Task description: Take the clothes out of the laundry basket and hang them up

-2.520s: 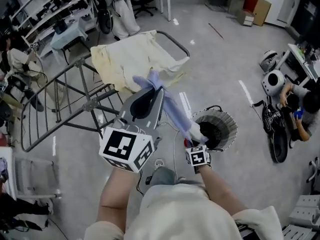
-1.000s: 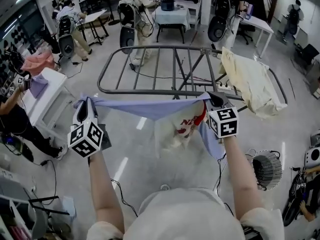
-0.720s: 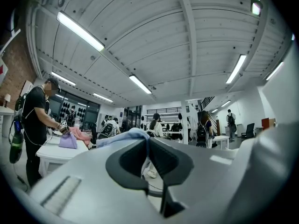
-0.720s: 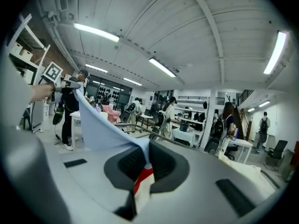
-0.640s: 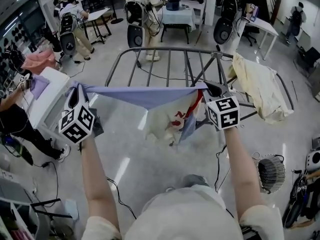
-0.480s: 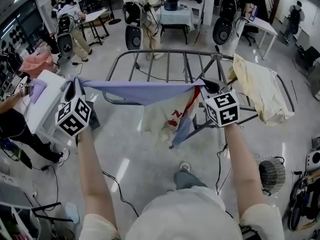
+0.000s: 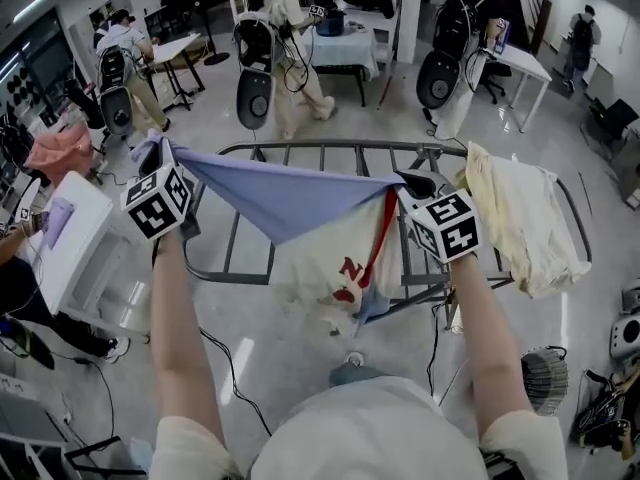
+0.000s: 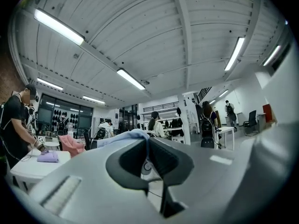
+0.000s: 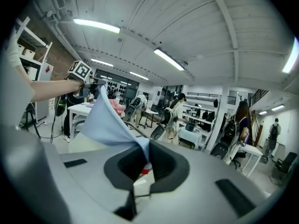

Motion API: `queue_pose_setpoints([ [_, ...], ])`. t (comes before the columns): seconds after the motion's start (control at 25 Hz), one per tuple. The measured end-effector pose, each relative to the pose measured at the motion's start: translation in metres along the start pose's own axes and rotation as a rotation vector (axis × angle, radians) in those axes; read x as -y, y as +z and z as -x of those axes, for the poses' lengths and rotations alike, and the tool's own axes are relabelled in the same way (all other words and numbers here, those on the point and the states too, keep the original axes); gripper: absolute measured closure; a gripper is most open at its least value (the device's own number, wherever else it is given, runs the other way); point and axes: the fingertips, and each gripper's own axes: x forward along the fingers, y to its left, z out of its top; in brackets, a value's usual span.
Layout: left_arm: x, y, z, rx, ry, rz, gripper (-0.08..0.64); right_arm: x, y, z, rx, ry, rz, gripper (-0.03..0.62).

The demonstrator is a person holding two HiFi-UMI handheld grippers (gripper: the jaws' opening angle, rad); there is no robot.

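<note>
A light blue shirt (image 7: 290,198) with a white front and red print hangs stretched between my two grippers, raised over the grey metal drying rack (image 7: 330,150). My left gripper (image 7: 152,156) is shut on the shirt's left end; in the left gripper view the blue cloth (image 8: 126,136) bunches out of the shut jaws. My right gripper (image 7: 408,182) is shut on the shirt's right end, and in the right gripper view the cloth (image 9: 110,125) runs from the jaws toward the left gripper (image 9: 80,70). The shirt's lower part droops in front of the rack's near bar.
A cream garment (image 7: 525,223) is draped over the rack's right end. A white table (image 7: 60,243) stands at the left, a round wire fan (image 7: 545,376) on the floor at the right. People, desks and chairs (image 7: 440,73) fill the room behind the rack.
Both grippers have lifted the stretched shirt and carried it forward over the rack. The left gripper has risen more than the right. Both grips are unchanged.
</note>
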Motion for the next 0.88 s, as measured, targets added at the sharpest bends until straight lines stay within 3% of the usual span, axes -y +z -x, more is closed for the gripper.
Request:
queue_pose_setpoints([
  [0.4,0.099,-0.025,-0.15,-0.068,-0.125,-0.038,0.534,0.082,-0.032,-0.044,-0.056,-0.046,-0.042,0.586],
  [0.64,0.158,-0.057,-0.21,-0.124,-0.226,-0.084,0.532,0.119,-0.064,-0.043,-0.115,-0.145,-0.113,0.586],
  [0.88,0.244,-0.092,-0.278,-0.179,-0.363,-0.093,0.531,0.17,-0.098,-0.047,-0.183,-0.261,-0.181,0.586],
])
